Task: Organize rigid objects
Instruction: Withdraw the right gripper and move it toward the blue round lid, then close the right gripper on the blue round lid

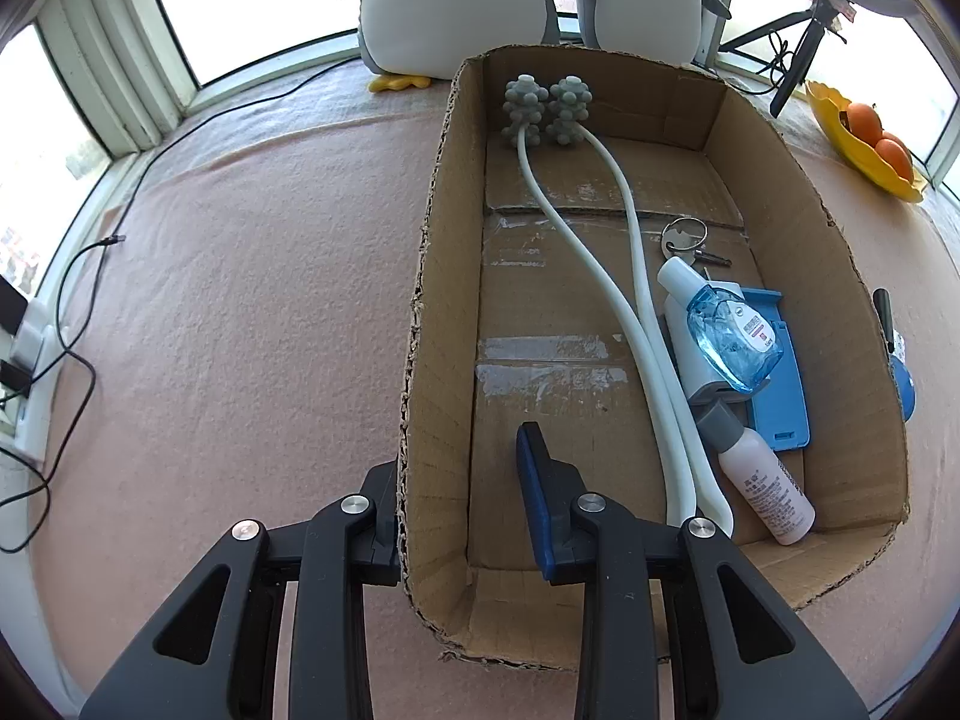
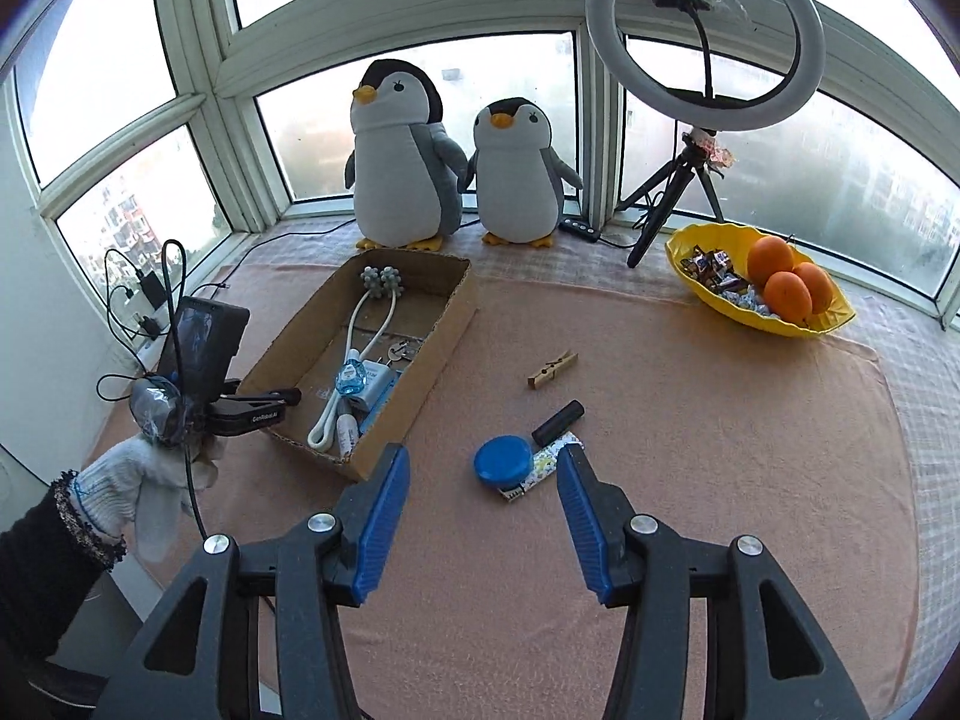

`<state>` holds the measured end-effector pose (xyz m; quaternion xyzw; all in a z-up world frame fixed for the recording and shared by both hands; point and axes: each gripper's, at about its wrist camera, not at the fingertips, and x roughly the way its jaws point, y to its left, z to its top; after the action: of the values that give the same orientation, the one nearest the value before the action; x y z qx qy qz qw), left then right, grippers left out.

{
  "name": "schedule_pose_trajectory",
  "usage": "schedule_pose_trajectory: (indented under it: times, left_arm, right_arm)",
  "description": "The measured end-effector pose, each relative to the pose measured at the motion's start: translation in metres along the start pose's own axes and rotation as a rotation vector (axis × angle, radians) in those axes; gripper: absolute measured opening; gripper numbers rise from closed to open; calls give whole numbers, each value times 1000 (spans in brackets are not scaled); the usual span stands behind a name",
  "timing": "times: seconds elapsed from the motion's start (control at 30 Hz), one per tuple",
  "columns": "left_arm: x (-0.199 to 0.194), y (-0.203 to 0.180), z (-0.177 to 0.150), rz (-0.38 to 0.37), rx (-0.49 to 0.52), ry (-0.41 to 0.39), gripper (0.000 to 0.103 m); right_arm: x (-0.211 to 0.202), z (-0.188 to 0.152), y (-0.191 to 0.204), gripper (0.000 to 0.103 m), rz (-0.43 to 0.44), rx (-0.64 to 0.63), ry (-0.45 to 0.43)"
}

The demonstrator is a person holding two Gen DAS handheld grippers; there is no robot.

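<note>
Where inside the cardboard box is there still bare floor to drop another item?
The box floor is bare along its left wall, from the massager cords across to that wall, and in the far right corner beyond the keys. The near right side is crowded: two bottles, a blue case.

Two plush penguins (image 2: pixel 408 156) stand side by side at twelve o'clock against the window (image 2: pixel 420 90) — the larger on the left. A ring light (image 2: pixel 606 6) on a small black tripod (image 2: pixel 672 198) rises at one o'clock. Below it, at two o'clock, a yellow bowl (image 2: pixel 690 240) holds three oranges (image 2: pixel 786 282) and wrapped sweets. Pink cloth (image 2: pixel 660 540) covers the surface — chargers and black cables (image 2: pixel 144 288) cluster at nine o'clock.
</note>
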<state>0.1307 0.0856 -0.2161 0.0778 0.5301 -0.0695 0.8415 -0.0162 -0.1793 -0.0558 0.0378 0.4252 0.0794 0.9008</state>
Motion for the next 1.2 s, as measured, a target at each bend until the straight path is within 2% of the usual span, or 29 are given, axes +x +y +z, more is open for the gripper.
schedule_pose_trajectory:
  times: [0.17, 0.37, 0.67, 1.2]
  left_arm:
    - [0, 0, 0, 1, 5, 0, 29]
    - [0, 0, 0, 0, 1, 0, 29]
    - [1, 5, 1, -14, -16, 5, 29]
    - [3, 11, 0, -45, -30, 3, 29]
  right_arm:
    - [32, -14, 3, 47, 8, -82, 23]
    - [79, -14, 3, 47, 35, -132, 89]
    - [146, -9, -5, 47, 74, -135, 214]
    - [189, -5, -5, 47, 22, -192, 320]
